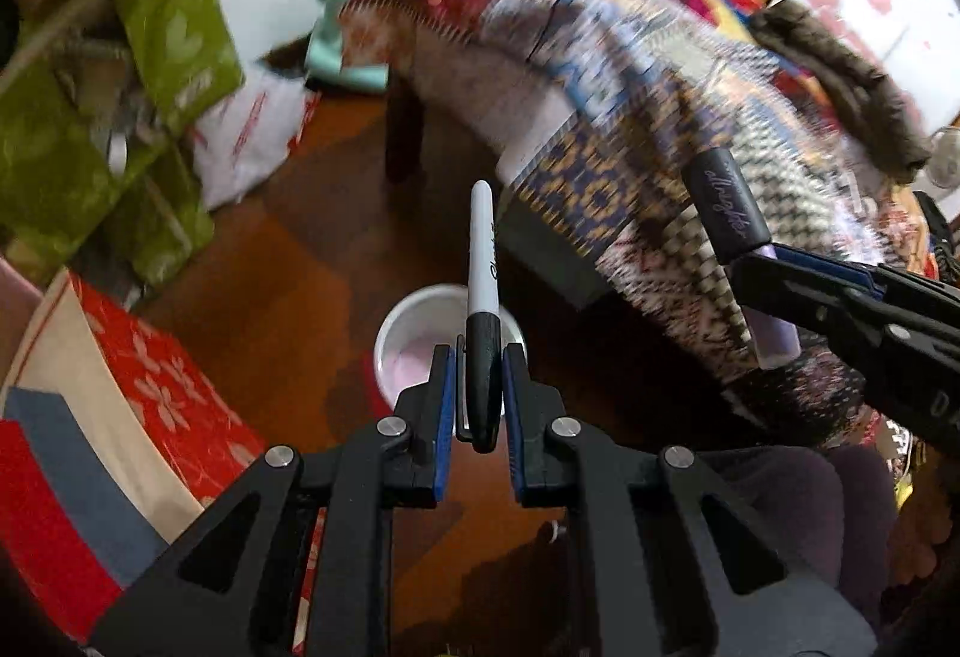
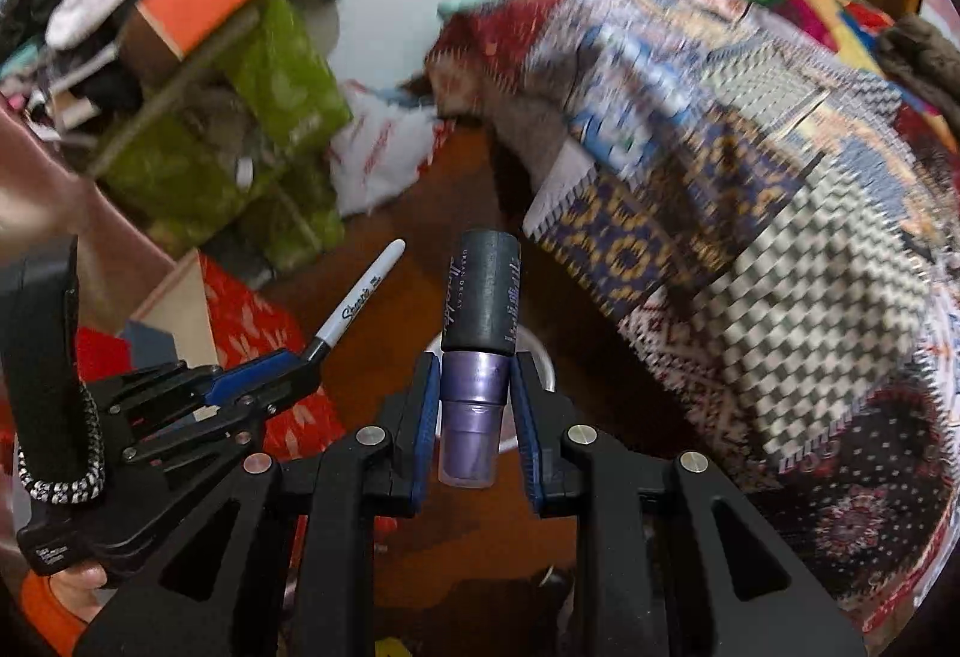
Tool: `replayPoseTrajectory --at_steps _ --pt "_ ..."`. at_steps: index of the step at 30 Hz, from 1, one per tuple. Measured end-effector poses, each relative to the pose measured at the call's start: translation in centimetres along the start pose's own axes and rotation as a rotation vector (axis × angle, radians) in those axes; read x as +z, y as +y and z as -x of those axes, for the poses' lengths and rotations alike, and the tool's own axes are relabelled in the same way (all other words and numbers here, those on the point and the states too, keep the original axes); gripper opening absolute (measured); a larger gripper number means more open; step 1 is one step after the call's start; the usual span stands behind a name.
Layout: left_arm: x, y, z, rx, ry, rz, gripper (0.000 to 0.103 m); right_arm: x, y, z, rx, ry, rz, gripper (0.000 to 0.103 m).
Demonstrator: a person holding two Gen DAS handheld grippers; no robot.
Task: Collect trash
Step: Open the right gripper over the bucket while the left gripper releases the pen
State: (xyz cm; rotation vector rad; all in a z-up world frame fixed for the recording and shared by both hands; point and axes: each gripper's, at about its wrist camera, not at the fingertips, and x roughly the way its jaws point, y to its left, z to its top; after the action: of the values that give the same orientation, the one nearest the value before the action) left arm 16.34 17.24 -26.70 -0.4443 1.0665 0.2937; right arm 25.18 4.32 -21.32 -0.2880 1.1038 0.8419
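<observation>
My left gripper [image 1: 476,363] is shut on a black-capped white marker [image 1: 483,261], held by its cap with the white barrel pointing forward. It also shows in the right wrist view [image 2: 360,300] at the left. My right gripper [image 2: 474,387] is shut on a purple cosmetic bottle with a dark grey cap [image 2: 480,309]. That bottle shows in the left wrist view [image 1: 729,207] at the right. Both are held above a white round bin [image 1: 414,324] on the brown floor; the bottle hides most of the bin [image 2: 540,357] in the right wrist view.
A bed with a patchwork quilt [image 1: 630,105] fills the right side. A red floral box [image 1: 162,381] lies at the left. Green fabric bins [image 1: 120,87] and a white plastic bag [image 1: 252,135] stand at the far left by the wall.
</observation>
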Motion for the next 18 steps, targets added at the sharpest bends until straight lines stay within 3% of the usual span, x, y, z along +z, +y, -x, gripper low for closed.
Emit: replayPoseTrajectory --at_steps 12,18 --pt "0.2 1.7 -9.1 0.012 0.201 0.069 0.014 0.7 -2.0 -10.5 0.037 0.251 -0.046 0.022" --pt "1.0 2.4 -11.3 0.026 0.238 0.098 0.014 1.5 -1.9 -12.6 0.033 0.294 -0.038 0.022"
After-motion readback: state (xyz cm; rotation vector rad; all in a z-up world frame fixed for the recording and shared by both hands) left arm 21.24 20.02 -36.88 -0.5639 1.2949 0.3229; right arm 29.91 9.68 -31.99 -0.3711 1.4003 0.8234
